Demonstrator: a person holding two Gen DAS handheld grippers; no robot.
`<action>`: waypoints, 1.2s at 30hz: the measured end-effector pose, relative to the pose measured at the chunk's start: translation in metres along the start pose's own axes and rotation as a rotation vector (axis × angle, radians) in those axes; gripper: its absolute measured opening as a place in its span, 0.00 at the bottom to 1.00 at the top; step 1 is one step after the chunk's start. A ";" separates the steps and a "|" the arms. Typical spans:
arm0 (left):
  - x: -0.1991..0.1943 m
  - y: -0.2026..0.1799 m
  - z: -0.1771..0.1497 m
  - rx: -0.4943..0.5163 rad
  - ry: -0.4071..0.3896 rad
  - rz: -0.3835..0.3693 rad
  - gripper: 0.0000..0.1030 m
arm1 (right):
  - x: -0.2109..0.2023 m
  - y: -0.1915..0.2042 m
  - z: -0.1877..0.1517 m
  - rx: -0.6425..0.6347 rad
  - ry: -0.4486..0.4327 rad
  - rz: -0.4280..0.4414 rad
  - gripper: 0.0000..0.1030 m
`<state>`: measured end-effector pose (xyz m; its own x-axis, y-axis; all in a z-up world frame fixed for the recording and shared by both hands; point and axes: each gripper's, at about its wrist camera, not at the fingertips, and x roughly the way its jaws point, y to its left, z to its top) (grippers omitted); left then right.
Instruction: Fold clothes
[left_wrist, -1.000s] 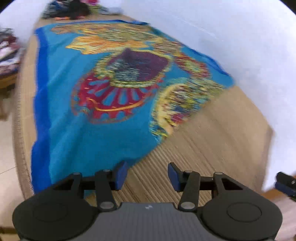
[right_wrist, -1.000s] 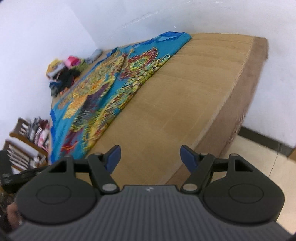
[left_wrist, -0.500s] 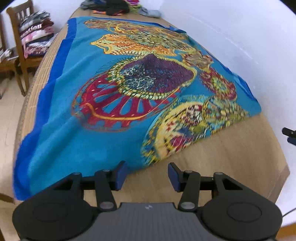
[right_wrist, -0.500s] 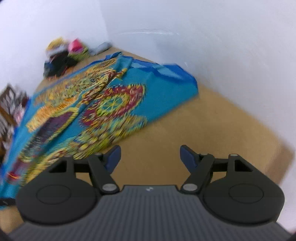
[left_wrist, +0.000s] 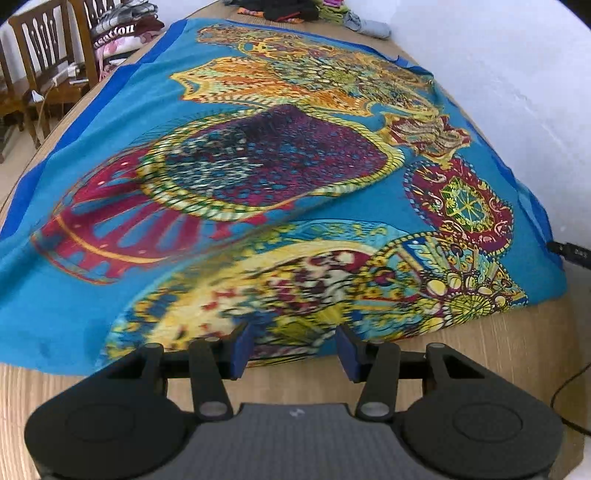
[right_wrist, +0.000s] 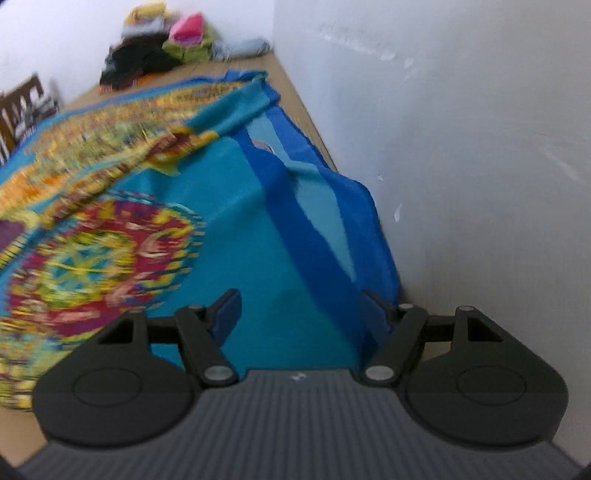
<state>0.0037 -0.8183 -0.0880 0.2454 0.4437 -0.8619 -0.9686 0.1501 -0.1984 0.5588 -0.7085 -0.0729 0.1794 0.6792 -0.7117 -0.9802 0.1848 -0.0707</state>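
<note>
A large turquoise cloth (left_wrist: 155, 122) with a dark blue border and bright red, yellow and purple patterns lies spread flat over a woven mat. My left gripper (left_wrist: 291, 350) stands open just above the cloth's near edge, nothing between its blue pads. In the right wrist view the same cloth (right_wrist: 236, 206) fills the middle, its blue border corner lying against the white wall. My right gripper (right_wrist: 303, 314) is open over that corner, close to the cloth, with nothing gripped. The right view is motion-blurred.
The woven mat (left_wrist: 517, 350) shows bare at the near right. A pile of clothes (left_wrist: 295, 11) lies at the far end of the mat. Wooden chairs (left_wrist: 40, 62) with folded garments stand at the left. A white wall (right_wrist: 461, 147) runs along the right side.
Both grippers have moved forward toward the cloth. The left one now reaches its near edge; the right one has swung from the bare mat to over the cloth's corner by the wall.
</note>
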 end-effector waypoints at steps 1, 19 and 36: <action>0.001 -0.006 0.001 0.008 0.000 0.015 0.50 | 0.009 -0.003 0.002 -0.004 0.007 0.003 0.70; 0.021 -0.038 0.008 -0.001 0.023 -0.002 0.50 | -0.016 0.009 -0.016 -0.166 -0.012 -0.032 0.04; 0.010 -0.009 -0.003 0.011 0.032 0.039 0.50 | -0.085 0.012 -0.080 -0.225 0.130 -0.320 0.04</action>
<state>0.0147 -0.8176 -0.0959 0.2060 0.4211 -0.8833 -0.9767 0.1435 -0.1594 0.5250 -0.8208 -0.0691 0.4800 0.5144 -0.7106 -0.8732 0.2019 -0.4437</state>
